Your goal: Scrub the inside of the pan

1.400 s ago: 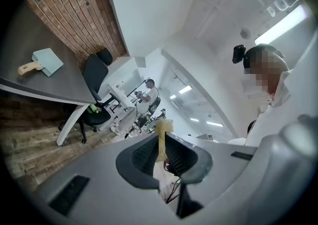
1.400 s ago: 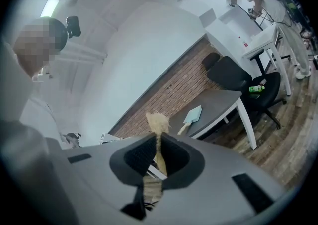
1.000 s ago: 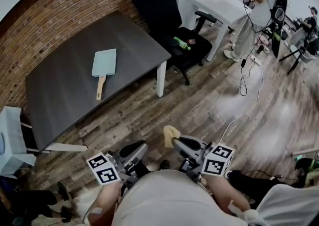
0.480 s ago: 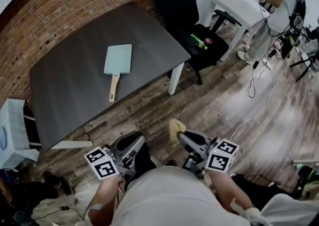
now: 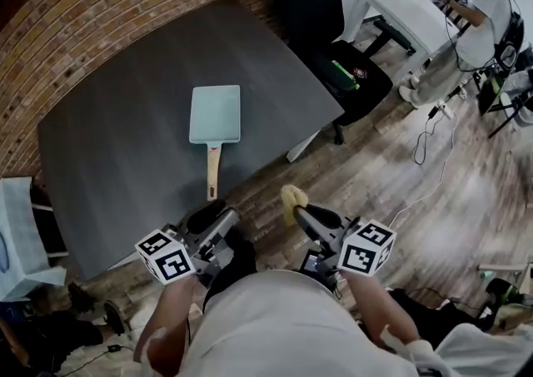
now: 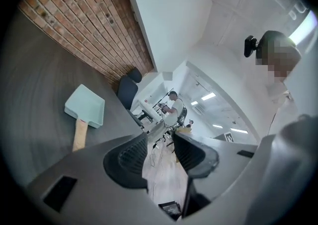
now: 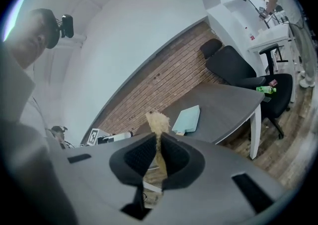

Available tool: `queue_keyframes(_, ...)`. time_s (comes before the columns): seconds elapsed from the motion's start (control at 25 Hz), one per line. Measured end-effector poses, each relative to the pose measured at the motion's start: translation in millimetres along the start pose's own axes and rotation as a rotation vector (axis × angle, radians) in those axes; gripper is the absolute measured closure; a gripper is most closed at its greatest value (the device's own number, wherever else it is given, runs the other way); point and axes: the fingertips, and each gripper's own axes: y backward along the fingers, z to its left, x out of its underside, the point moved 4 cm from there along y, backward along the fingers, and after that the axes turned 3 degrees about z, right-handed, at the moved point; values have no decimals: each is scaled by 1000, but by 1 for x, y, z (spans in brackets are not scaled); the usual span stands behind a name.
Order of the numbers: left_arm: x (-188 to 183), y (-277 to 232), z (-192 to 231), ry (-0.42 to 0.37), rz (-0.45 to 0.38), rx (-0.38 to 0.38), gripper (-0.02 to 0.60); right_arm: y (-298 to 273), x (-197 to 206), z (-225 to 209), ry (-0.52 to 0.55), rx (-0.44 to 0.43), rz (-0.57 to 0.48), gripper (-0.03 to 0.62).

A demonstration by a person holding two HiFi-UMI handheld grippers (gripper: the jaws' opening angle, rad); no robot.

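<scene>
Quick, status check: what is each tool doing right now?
Left tool: open, nothing between its jaws, which have just been opening.
Right tool: closed on the yellowish scrub pad.

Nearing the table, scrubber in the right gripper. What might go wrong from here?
1. The pan lies loose on the table. The left gripper, its jaws just now opening with nothing between them, is not on the handle, so scrubbing may shove the pan.
2. The right gripper leaves only a small tuft of the scrubber sticking out, so its jaw tips might scrape the pan.
</scene>
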Motion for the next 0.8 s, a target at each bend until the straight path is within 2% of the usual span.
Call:
queue_keyframes(0.2, -7, 13, 64, 38, 35, -88, 388, -58, -26, -10, 22, 57, 42, 557)
queue_keyframes(0.4, -2, 14, 116, 113, 68, -116, 353, -112, -48, -15, 65, 103, 98, 557)
queue_keyframes(0.8, 28, -12, 171, 204, 95, -209, 314, -203, -82, -51, 202, 81, 258, 557)
